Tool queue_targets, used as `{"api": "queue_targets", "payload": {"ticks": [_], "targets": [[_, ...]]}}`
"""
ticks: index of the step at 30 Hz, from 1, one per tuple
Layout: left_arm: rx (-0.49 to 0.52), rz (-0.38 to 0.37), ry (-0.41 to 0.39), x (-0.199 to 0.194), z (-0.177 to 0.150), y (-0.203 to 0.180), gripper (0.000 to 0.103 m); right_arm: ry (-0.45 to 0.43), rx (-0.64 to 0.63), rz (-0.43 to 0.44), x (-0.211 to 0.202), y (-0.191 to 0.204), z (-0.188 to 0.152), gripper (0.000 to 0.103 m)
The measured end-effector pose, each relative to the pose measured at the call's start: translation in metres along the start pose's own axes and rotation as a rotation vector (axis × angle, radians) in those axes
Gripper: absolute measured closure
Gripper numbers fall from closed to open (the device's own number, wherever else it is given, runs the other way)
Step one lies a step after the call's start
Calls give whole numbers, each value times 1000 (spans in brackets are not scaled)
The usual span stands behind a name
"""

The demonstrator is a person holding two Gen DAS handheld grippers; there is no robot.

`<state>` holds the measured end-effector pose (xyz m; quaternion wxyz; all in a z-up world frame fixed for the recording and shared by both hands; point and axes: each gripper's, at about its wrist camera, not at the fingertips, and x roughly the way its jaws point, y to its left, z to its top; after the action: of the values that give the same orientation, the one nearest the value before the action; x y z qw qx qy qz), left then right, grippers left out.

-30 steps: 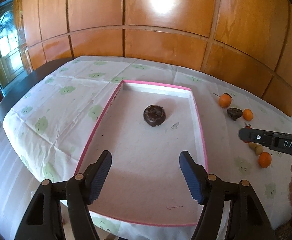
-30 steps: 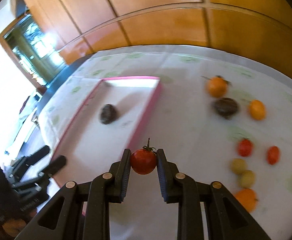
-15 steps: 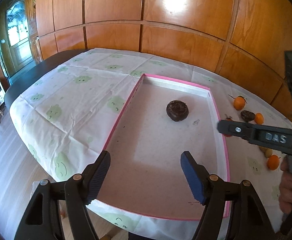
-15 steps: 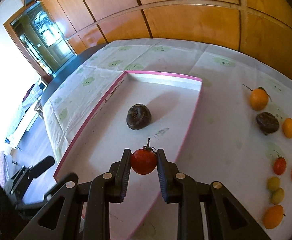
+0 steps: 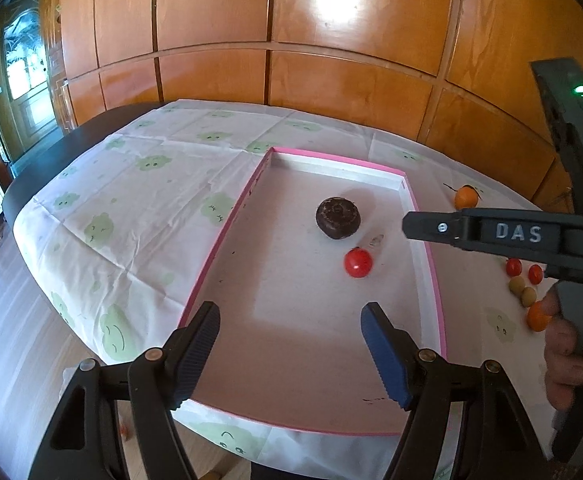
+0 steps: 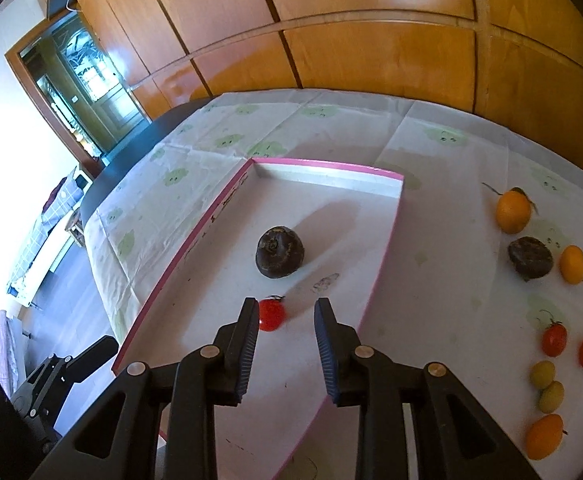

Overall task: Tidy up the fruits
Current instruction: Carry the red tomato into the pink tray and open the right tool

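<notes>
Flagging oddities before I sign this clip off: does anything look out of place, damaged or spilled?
Nothing is spilled or broken. One small grey smudge marks the tray floor beside the dark fruit; the red tomato lies intact.

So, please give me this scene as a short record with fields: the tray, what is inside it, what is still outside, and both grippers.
tray: pink-rimmed tray on the tablecloth
inside tray: dark round fruit; red tomato, lying free
outside tray: orange fruit, second dark fruit, several small red, yellow and orange tomatoes
right gripper: jaws just opened, tomato released, nothing held
left gripper: open, empty, above the tray's near end
</notes>
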<state>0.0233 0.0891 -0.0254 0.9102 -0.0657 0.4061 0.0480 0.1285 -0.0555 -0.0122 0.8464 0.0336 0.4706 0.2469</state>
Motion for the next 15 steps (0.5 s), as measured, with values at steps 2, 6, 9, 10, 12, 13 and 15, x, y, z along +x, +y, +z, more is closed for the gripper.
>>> {"api": "queue_targets", "payload": {"ticks": [2,6,9,10,12,13,15], "targets": [[2,-2,-2,-1,0,-1,29,-7,-2,-11,-7,-4,-2,75],[11,-3,-1,-1,0,-5,29,-22,0,-36,-21,-16,-8,74],[22,-6,2,-1,-1,-9,29,-32,14,-48,-32,-28,-13,74],[25,-6,2,-1,-1,-10,29,-35,20,-55,-36,-33,-14,74],[35,-7,4,-1,-1,-14,29,-40,30,-67,-43,-42,-17,74],[38,-8,5,-1,-2,-15,29,-42,33,-72,-45,-45,-18,74],[48,-12,6,-2,-2,-20,29,-44,40,-86,-51,-53,-22,74]]}}
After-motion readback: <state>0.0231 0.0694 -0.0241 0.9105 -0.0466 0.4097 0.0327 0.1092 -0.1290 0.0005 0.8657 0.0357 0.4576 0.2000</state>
